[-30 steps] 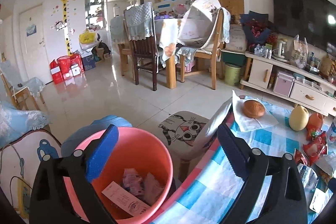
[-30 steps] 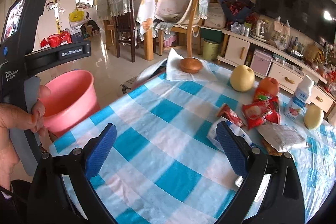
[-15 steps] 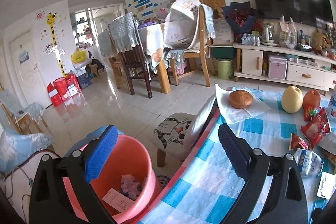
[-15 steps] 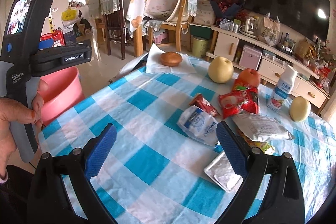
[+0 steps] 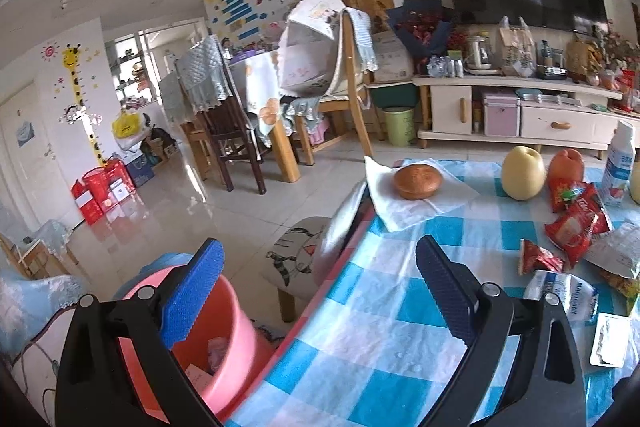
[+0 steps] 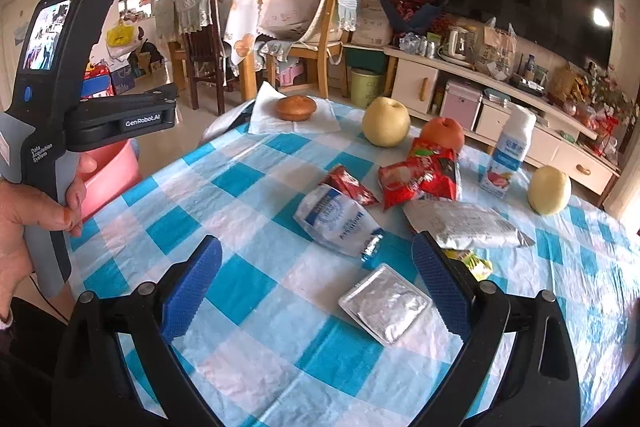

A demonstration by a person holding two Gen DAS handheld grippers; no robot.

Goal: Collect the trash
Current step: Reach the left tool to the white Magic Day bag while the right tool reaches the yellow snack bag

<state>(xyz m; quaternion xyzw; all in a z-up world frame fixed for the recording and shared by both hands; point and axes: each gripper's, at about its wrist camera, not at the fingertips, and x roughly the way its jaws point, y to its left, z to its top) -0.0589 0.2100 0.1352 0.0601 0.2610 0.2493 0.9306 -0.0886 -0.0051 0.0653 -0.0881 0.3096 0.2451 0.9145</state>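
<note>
1. The right gripper [image 6: 316,287] hangs low over the checked tablecloth [image 6: 248,291], its blue pads spread wide and holding nothing. The silver foil packet [image 6: 386,303] lies flat between the fingers, toward the 3 o'clock one, so I judge it the natural first pick.
2. The left gripper [image 5: 320,291] is likewise splayed and empty, poised across the table edge. The pink bin [image 5: 224,367] sits at its 8 o'clock, below table level, with scraps of paper already inside (the right view shows the hand [image 6: 24,223] on the grip).
3. Just beyond the foil packet, at 12 o'clock in the right view, lies the white and blue wrapper [image 6: 336,221], with a small red wrapper [image 6: 352,185] touching its far side.
4. At 1 o'clock the red snack bag [image 6: 424,175] leans against an orange fruit [image 6: 444,131]. A silver printed bag [image 6: 464,225] lies at 2 o'clock over a yellow scrap, possibly another wrapper; too little shows to be sure.
5. Farther off stand a pale pear [image 6: 386,123], a drink bottle [image 6: 510,151] and a bun on a paper napkin [image 6: 296,107]: food to leave alone.
6. To do this well, centre the foil packet between the pads, lower until they graze the cloth, and close on its short sides; thin foil may slide or buckle, so a slight scooping tilt should help without bunching the cloth.
</note>
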